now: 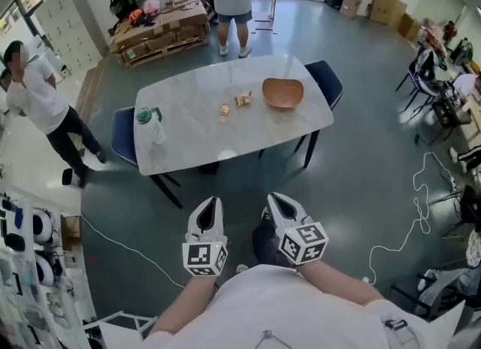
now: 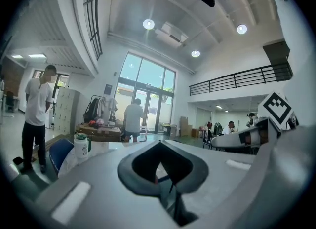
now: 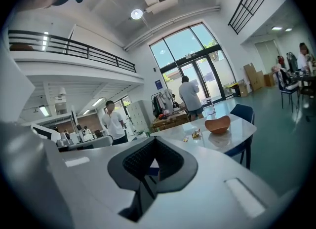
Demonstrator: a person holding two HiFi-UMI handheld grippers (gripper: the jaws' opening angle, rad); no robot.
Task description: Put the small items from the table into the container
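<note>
- Table [image 1: 188, 141]: white marbled top that carries every task item and stands well apart from both grippers.
- Left gripper [image 1: 211, 201]: low in the head view, over the floor. Its jaws are closed together with nothing between them.
- Right gripper [image 1: 275, 198]: just beside the left one. Its jaws are likewise pressed together and empty.
- Bowl [image 1: 282, 92]: orange container near the table's right end.
- Bottle [image 1: 147, 123]: green-capped, at the table's left edge.
- First packet [image 1: 243, 100]: on the tabletop just left of the bowl, outside it.
- Second packet [image 1: 224, 112]: near the first, further left.
</note>
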